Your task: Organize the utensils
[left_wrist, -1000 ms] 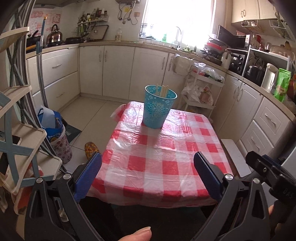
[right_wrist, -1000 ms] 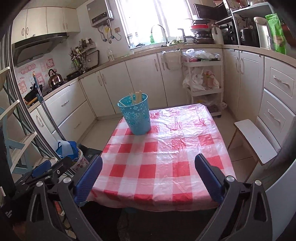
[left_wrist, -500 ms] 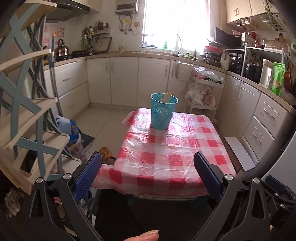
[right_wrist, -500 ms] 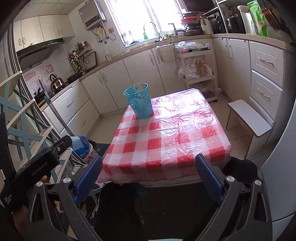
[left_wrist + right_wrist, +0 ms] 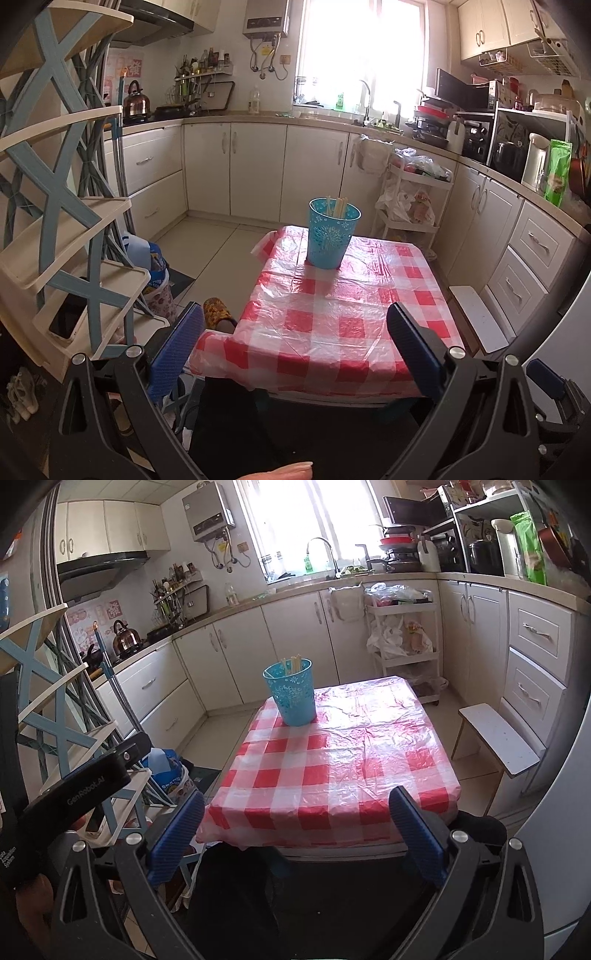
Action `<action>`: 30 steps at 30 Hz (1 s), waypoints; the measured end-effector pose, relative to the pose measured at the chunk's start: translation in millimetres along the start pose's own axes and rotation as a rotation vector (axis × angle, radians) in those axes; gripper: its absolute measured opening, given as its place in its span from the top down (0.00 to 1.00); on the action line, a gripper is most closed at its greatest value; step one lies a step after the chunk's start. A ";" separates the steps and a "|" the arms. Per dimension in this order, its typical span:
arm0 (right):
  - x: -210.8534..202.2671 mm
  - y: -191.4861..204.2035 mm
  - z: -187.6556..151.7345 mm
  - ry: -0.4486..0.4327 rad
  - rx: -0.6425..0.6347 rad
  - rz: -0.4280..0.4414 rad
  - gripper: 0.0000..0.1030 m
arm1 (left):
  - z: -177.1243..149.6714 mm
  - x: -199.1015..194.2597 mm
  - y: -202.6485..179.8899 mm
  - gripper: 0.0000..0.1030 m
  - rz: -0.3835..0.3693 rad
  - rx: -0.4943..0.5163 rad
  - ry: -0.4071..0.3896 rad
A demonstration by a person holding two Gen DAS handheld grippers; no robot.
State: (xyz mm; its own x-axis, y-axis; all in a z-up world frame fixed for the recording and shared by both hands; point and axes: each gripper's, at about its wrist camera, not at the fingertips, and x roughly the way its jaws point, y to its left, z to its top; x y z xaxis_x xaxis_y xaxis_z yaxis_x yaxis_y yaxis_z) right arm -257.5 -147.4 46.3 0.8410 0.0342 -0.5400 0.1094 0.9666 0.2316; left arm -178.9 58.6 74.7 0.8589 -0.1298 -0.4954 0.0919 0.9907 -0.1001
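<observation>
Room: kitchen with cream cabinets running along the far and right walls; bright window above the sink.
Tabletop [image 5: 343, 325]: small rectangular table under a red-and-white checked plastic cloth, glossy and wrinkled; seen again from the right wrist [image 5: 332, 775].
Shelf rack [image 5: 74, 229]: cream tiers on blue crossed struts, at the left edge of the left wrist view, beside the tabletop.
White stool [image 5: 498, 738]: low, flat-topped, on the floor right of the tabletop.
Holder: turquoise perforated plastic cup [image 5: 333, 236], upright on the far part of the cloth, toward the left corner [image 5: 291, 692].
Utensils: pale wooden chopsticks [image 5: 340, 207] standing inside the cup, tips above the rim [image 5: 291, 663]; exact count cannot be told.
Left tongs [image 5: 295, 343]: blue ribbed pads spread wide, nothing between them; held in front of the near edge of the tabletop, well apart from the cup.
Right tongs [image 5: 295, 821]: also wide, nothing gripped; same standoff at the near edge.
Fingertip [image 5: 288, 470]: part of a person's finger at the bottom edge of the left wrist view.
</observation>
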 end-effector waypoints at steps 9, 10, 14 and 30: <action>1.5 3.4 -1.0 0.006 -0.010 0.003 0.07 | 0.9 0.1 0.9 0.07 -0.002 0.005 0.001; 1.6 3.8 -1.0 0.006 -0.011 0.003 0.07 | 0.7 0.5 0.3 0.07 -0.002 0.006 0.000; 0.3 4.3 -1.6 0.004 -0.016 0.006 0.07 | -0.4 -0.2 0.3 0.07 -0.004 0.007 -0.002; 0.3 7.1 -4.0 0.013 -0.020 0.007 0.07 | -0.4 -2.3 -0.2 0.07 -0.009 0.009 -0.004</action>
State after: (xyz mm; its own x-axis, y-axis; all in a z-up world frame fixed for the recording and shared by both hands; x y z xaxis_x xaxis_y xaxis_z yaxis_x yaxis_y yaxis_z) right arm -258.6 -139.6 44.5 0.8349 0.0441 -0.5486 0.0927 0.9713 0.2190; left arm -181.1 58.7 75.5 0.8599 -0.1382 -0.4914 0.1038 0.9899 -0.0967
